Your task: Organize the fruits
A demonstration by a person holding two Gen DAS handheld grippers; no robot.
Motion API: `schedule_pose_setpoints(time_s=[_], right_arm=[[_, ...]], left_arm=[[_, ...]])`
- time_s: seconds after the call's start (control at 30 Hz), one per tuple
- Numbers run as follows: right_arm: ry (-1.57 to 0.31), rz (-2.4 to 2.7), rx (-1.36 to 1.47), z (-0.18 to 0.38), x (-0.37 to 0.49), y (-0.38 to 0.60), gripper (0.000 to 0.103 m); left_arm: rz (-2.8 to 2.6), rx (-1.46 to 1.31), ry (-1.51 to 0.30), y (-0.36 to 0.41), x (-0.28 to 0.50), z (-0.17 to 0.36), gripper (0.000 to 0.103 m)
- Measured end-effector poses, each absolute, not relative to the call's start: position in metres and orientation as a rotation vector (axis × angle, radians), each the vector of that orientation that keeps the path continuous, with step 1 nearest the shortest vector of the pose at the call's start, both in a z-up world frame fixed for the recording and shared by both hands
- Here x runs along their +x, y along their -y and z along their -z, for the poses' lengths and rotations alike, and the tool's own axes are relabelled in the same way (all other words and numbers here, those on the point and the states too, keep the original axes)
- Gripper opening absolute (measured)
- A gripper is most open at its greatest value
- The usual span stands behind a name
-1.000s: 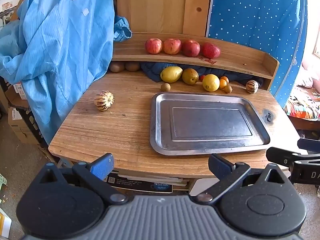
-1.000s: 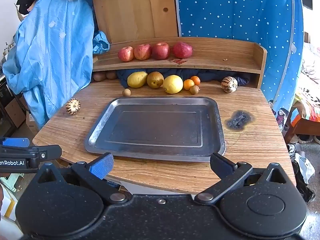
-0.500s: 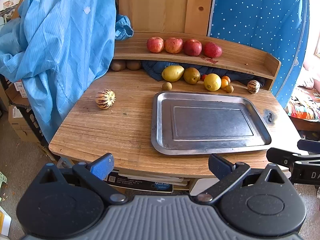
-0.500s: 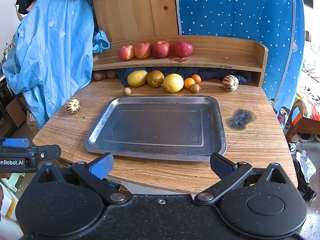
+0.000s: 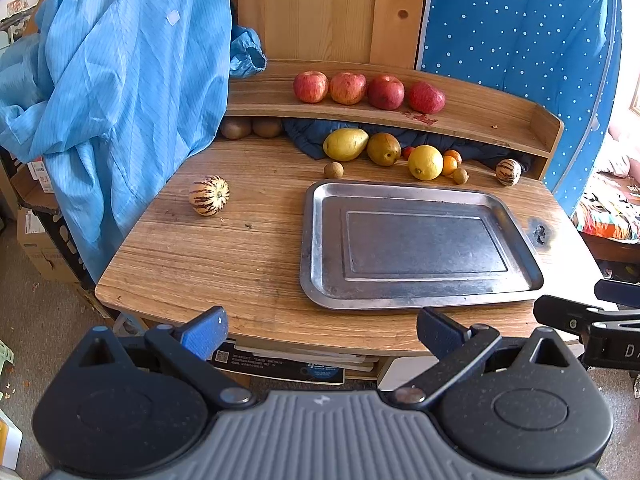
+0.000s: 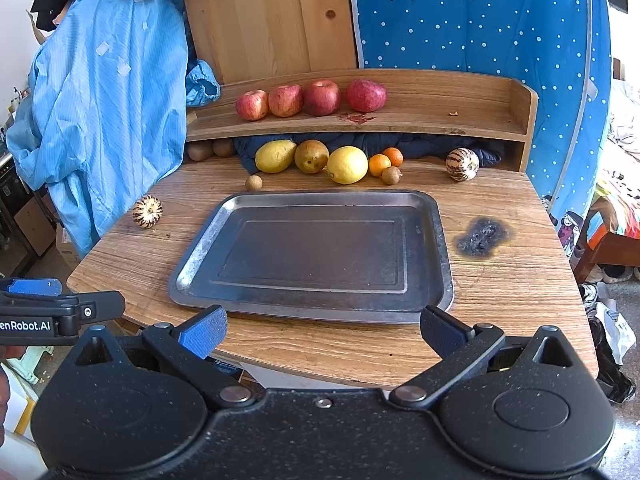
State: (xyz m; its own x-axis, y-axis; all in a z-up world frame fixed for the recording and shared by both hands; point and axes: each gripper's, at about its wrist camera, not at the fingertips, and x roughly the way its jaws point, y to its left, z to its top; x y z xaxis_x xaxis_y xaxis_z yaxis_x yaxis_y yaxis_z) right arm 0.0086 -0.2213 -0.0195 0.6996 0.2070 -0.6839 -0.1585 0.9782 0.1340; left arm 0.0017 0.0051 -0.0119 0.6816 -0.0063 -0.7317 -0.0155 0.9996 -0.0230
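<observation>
An empty metal tray (image 5: pixel 316 240) (image 6: pixel 444 240) lies on the wooden table. Several red apples (image 5: pixel 348 88) (image 6: pixel 322 98) line the raised shelf. Below it sit a mango (image 5: pixel 345 144) (image 6: pixel 275 156), a pear (image 5: pixel 383 149), a lemon (image 5: pixel 425 162) (image 6: pixel 347 165), small oranges (image 6: pixel 379 165) and small brown fruits. One striped melon (image 5: pixel 209 195) (image 6: pixel 147 211) lies at the left, another (image 5: pixel 508 172) (image 6: pixel 462 164) at the right. My left gripper (image 5: pixel 322 330) and right gripper (image 6: pixel 324 330) both hover open and empty before the table's near edge.
A blue coat (image 5: pixel 120 92) hangs over the table's left side. A dotted blue curtain (image 6: pixel 480 20) and a wooden panel stand behind the shelf. A dark burn mark (image 6: pixel 484 237) lies right of the tray. Boxes and papers sit under the table.
Both grippers have drifted slightly closer to the table, so the tray and fruit appear a little nearer. Nothing on the table has moved.
</observation>
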Motion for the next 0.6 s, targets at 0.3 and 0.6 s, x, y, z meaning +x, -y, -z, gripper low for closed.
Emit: schedule_pose_setpoints(time_s=[0.3,0.6], right_arm=[[-0.768,-0.222,0.077,0.0232,0.0078,0.2205,0.102],[-0.783,-0.241,0.081,0.0222,0.0076,0.2265,0.102]], left_arm=[[-0.020,-0.032,-0.824,-0.0015,0.0030,0.0095,0.102],[-0.033,-0.038,-0.831,0.0016,0.0039,0.0077,0.102]])
